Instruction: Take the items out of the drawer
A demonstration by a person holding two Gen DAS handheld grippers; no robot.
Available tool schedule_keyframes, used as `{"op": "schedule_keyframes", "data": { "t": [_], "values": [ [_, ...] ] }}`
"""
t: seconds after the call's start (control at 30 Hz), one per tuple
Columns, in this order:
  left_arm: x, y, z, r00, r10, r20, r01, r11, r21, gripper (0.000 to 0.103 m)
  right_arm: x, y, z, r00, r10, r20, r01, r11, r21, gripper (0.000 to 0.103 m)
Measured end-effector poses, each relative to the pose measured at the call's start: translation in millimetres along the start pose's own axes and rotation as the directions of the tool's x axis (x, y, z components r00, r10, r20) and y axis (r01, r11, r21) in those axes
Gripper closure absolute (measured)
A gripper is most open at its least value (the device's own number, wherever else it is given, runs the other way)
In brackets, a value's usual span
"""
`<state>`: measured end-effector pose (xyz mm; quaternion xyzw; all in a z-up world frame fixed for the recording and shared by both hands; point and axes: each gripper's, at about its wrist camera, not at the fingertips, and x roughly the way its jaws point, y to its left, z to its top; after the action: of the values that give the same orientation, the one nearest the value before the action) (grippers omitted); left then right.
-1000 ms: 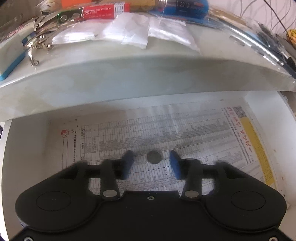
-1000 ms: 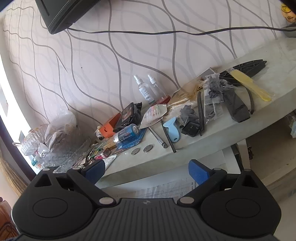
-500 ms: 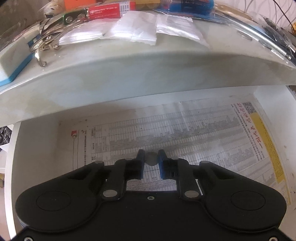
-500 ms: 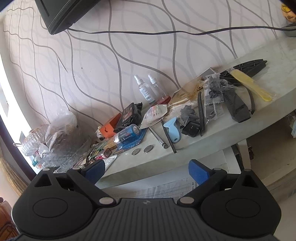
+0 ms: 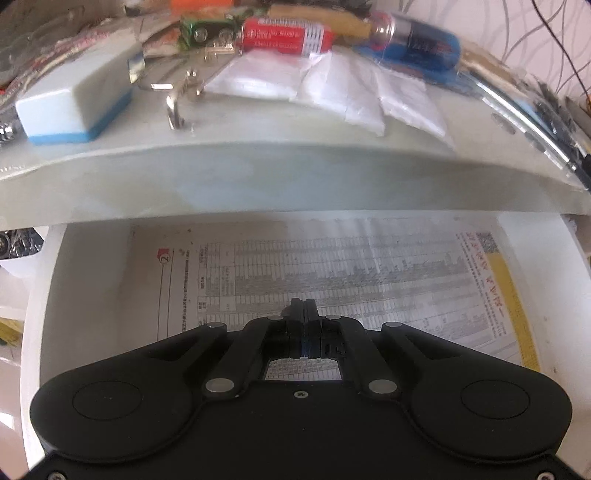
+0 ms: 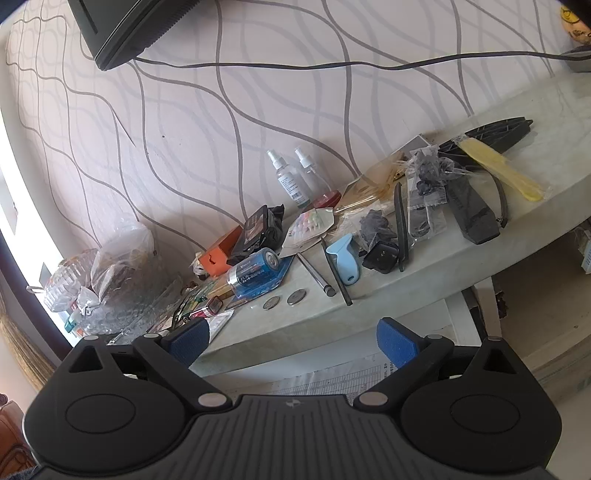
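A printed sheet point(image 5: 332, 266) lines the drawer point(image 5: 74, 280) under the countertop point(image 5: 280, 173); two coins point(image 6: 284, 300) lie near its edge.

Little can be read. The printed sheet point(image 5: 332, 273) lining the drawer point(image 5: 85, 280) bears a circled "2" beside a red mark at its left edge; its table print, the red packet point(image 5: 284, 37) and the battery point(image 6: 255, 273) labels stay illegible.

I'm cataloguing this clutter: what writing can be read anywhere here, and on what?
"2", circled beside a red mark, on the printed sheet lining the drawer.
Sheet's table and the red characters by its yellow strip: too small to read.
Red box: white print, blurred.
Blue battery, spray bottle label: unreadable.
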<state>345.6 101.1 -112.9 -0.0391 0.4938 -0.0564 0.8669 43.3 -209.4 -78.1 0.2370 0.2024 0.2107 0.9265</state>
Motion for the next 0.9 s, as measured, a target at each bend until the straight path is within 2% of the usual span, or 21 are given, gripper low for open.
{"op": "schedule_keyframes", "data": {
  "t": [0.07, 0.1, 0.13, 0.2, 0.37, 0.57, 0.63, 0.83, 0.87, 0.9],
  "values": [
    [3.2, -2.5, -1.1, 1.0, 0.029, -0.006, -0.029, 0.999, 0.013, 0.094, -0.7, -0.2, -0.6, 1.0, 0.0, -0.002, 0.0, 1.0, -0.003, 0.002],
    [3.9, -4.3, -1.7, 0.999, 0.039, -0.003, -0.039, 0.999, 0.025, 0.087, -1.2, -0.3, -0.7, 1.0, 0.001, -0.003, -0.001, 1.0, -0.004, 0.002],
    [4.0, -5.3, -2.2, 0.999, 0.042, 0.0, -0.042, 0.999, 0.028, 0.079, -1.0, 0.2, -0.9, 1.0, 0.001, -0.004, -0.001, 1.0, -0.006, 0.002],
    [4.6, -6.1, -2.7, 0.999, 0.036, 0.0, -0.036, 0.999, 0.023, 0.072, -0.8, 1.1, -1.2, 1.0, 0.002, -0.006, -0.002, 1.0, -0.008, 0.002],
    [7.4, -10.0, -3.6, 0.999, 0.04, -0.008, -0.04, 0.998, 0.041, 0.071, -0.5, 2.5, -1.3, 1.0, 0.002, -0.012, -0.002, 1.0, -0.012, 0.002],
    [6.3, -13.5, -3.3, 0.998, 0.067, -0.004, -0.066, 0.996, 0.067, 0.074, -0.5, 3.4, -1.0, 1.0, 0.0, -0.012, 0.0, 1.0, -0.014, 0.001],
    [5.2, -13.8, -3.4, 0.996, 0.085, -0.003, -0.085, 0.994, 0.072, 0.087, -0.5, 3.5, -0.7, 1.0, -0.001, -0.011, 0.001, 1.0, -0.013, 0.001],
    [2.0, -8.5, -3.7, 0.997, 0.073, 0.0, -0.073, 0.996, 0.06, 0.089, 0.3, 3.9, -0.6, 1.0, -0.002, -0.01, 0.002, 1.0, -0.014, 0.001],
    [1.4, -8.0, -3.9, 0.997, 0.073, 0.001, -0.073, 0.996, 0.058, 0.094, 0.4, 3.9, -0.5, 1.0, -0.003, -0.01, 0.003, 1.0, -0.014, 0.001],
    [1.1, -7.7, -4.2, 0.997, 0.075, 0.003, -0.075, 0.996, 0.058, 0.103, 0.6, 3.8, -0.4, 1.0, -0.003, -0.011, 0.003, 1.0, -0.013, 0.001]
  ]
}}
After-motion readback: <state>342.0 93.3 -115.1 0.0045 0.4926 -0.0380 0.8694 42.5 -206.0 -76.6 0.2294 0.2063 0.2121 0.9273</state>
